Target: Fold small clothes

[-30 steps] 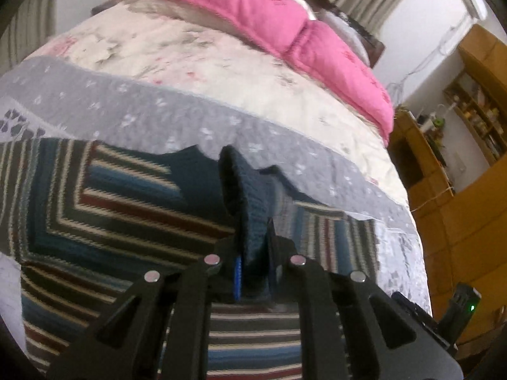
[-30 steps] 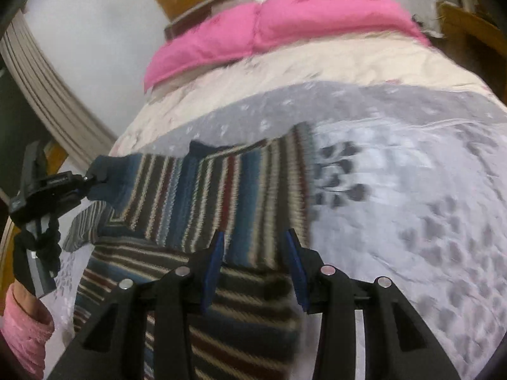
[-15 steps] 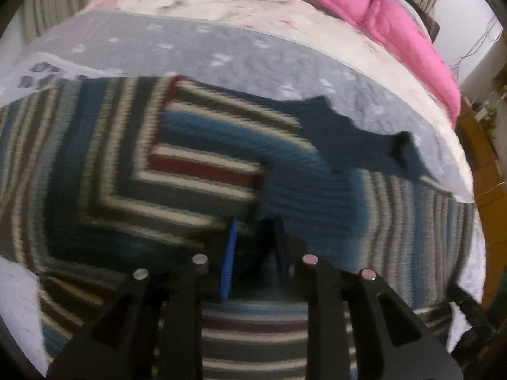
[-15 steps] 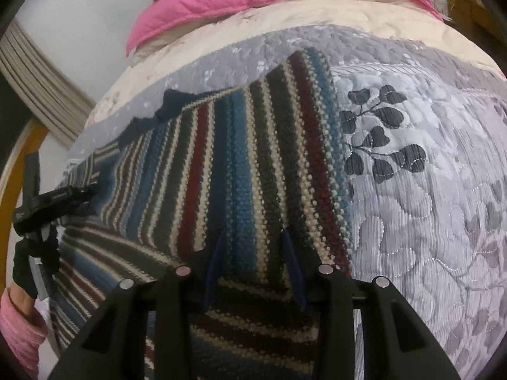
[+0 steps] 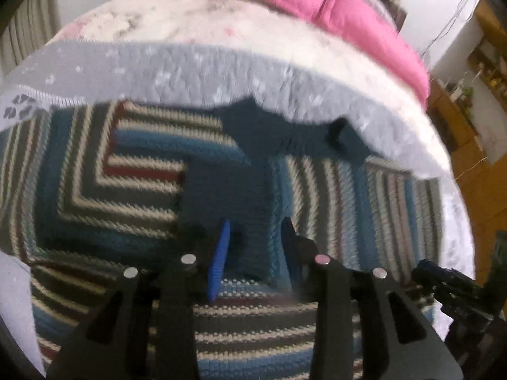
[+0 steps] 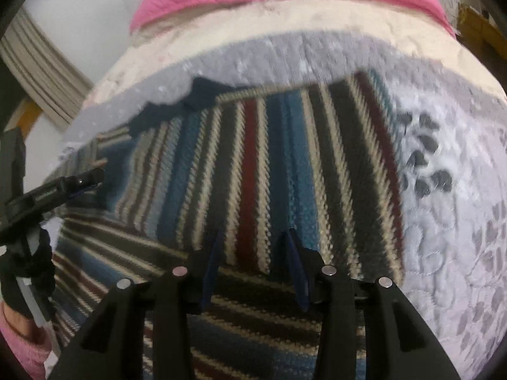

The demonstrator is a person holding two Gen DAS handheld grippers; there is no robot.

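Observation:
A striped knitted sweater lies flat on the bed's grey quilt, with both sleeves folded across its body. Its dark blue cuff rests on the stripes just ahead of my left gripper, which stands open, its jaws on either side of the cuff's end. In the right wrist view the folded right side of the sweater runs away from my right gripper, which is open low over the fold's near edge. The left gripper shows at the sweater's far side.
A pink duvet and a cream floral blanket cover the head of the bed. Wooden furniture stands past the bed's right edge. A hand in a pink sleeve holds the left gripper. Leaf-patterned quilt spreads to the right.
The left gripper carried the raised cuff down onto the sweater's body, let go and opened. The right gripper moved lower and closer over the folded right side.

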